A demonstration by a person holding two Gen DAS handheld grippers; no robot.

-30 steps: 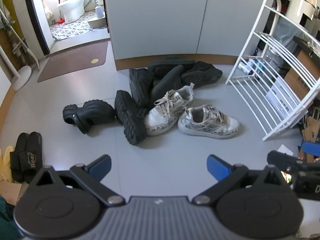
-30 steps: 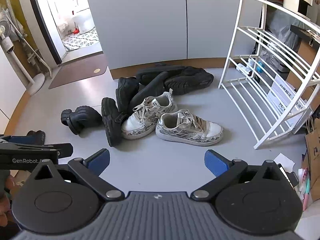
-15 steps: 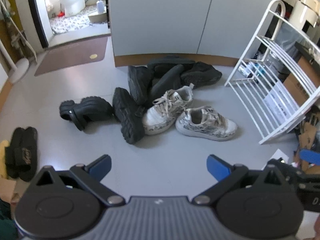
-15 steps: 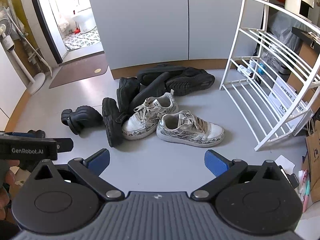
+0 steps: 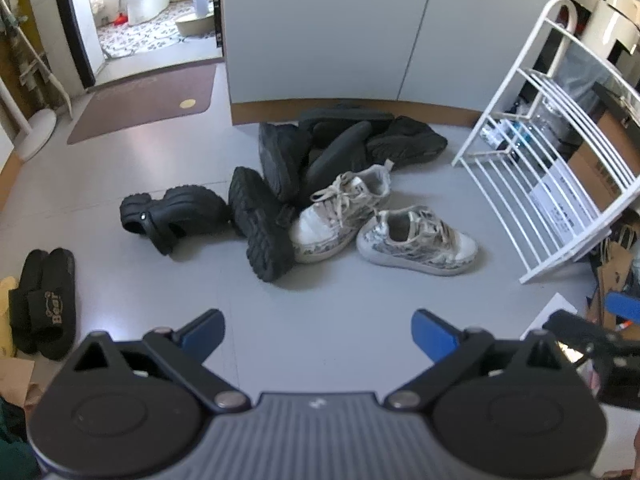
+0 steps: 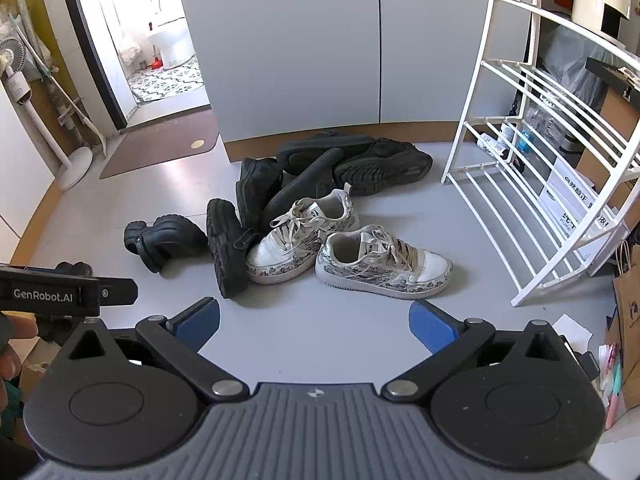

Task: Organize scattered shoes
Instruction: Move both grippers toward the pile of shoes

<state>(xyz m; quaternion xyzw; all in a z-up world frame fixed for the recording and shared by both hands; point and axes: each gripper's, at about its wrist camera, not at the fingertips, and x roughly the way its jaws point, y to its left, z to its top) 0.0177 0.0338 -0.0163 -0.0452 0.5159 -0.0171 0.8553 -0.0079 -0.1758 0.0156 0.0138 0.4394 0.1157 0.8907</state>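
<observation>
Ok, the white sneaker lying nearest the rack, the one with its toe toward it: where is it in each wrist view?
Left wrist: the white sneaker is right of centre, at mid-height, toe pointing right.
Right wrist: the white sneaker is just right of centre, above the right blue fingertip.
Shared landmark: the white rack stands to its right in both views, and its twin sneaker touches it on the left.

Open right tool (image 6: 314, 322) above grey floor (image 6: 320, 340), white sneakers (image 6: 348, 248) beside black shoes (image 6: 280, 188) (piled), white rack (image 6: 540, 160) alongside
</observation>
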